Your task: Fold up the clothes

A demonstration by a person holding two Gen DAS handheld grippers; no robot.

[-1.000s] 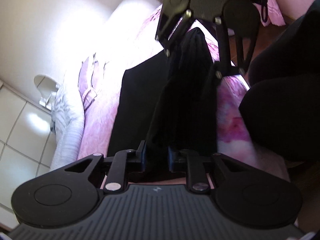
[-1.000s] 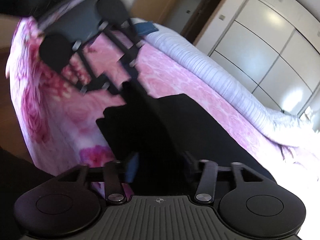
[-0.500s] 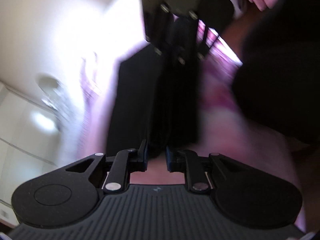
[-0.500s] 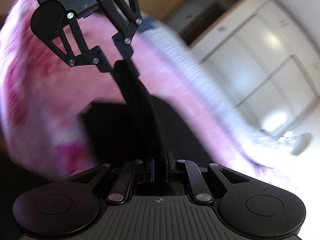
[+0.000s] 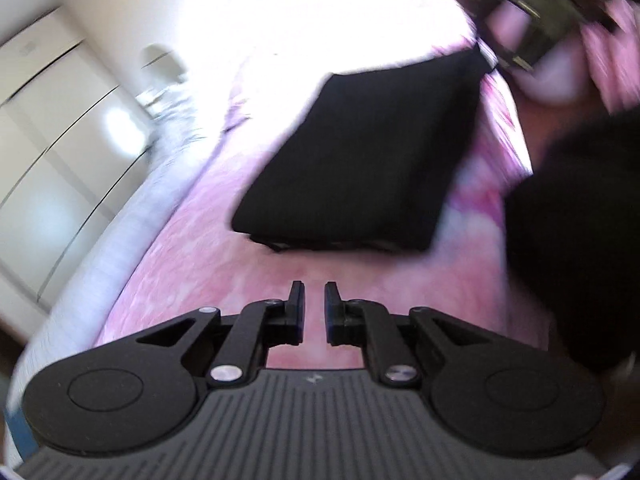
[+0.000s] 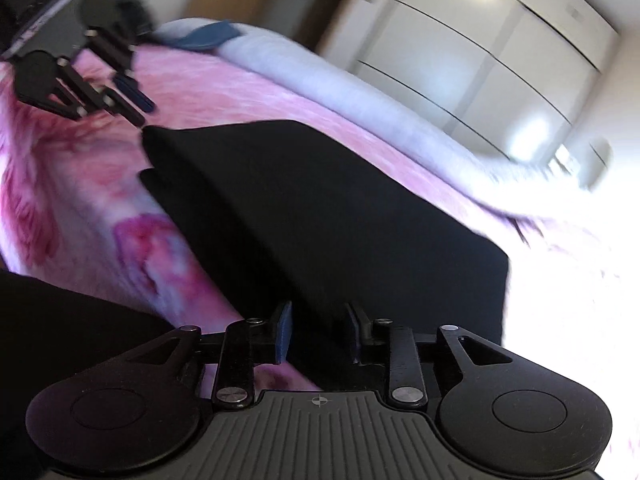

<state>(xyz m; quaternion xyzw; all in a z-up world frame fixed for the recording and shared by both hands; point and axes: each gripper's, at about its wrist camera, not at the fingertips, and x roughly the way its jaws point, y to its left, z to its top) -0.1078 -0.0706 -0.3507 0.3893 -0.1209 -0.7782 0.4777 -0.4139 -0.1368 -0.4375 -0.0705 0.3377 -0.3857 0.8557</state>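
Observation:
A black garment (image 5: 360, 152) lies folded flat on the pink flowered bedspread (image 5: 200, 260). My left gripper (image 5: 314, 300) hovers over bare bedspread just short of the garment's near edge. Its jaws are closing to a narrow gap with nothing between them. In the right wrist view the same garment (image 6: 320, 208) fills the middle. My right gripper (image 6: 318, 316) stands at its near edge, jaws opening. Black cloth shows between the fingers, but the pads do not press on it. The left gripper (image 6: 140, 110) appears at the garment's far corner, clear of the cloth.
A rolled pale quilt (image 6: 360, 92) runs along the bed's far side, with a blue cloth (image 6: 208, 36) at its end. White wardrobe doors (image 6: 500, 40) stand behind. The person's dark clothing (image 5: 560, 240) is close beside the bed. Both views are motion-blurred.
Earlier both grippers held the black garment stretched between them above the bed. Both have let go and the garment now lies folded on the bedspread. The left gripper has drawn back off it.

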